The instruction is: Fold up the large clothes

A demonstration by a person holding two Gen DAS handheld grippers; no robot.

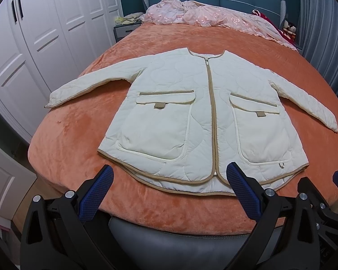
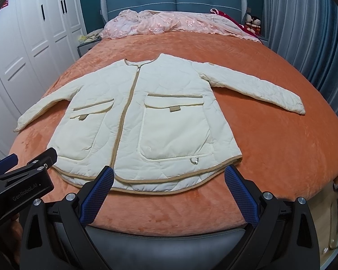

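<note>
Orange plush bedspread [image 1: 78, 139] covers the bed; on it lies the cream quilted jacket with tan trim [image 1: 180, 112], zipped, front up, both sleeves spread wide, hem toward me. I hold my left gripper [image 1: 172, 193] and right gripper [image 2: 172, 193] above the near edge, each with blue-padded fingers [image 2: 97, 193] spread wide and empty. By my reading, no fold is made yet; sleeves and body all remain to be folded.

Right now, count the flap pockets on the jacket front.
2. One pocket lies on the left of the zipper, the other pocket on the right. None seem hidden.
</note>
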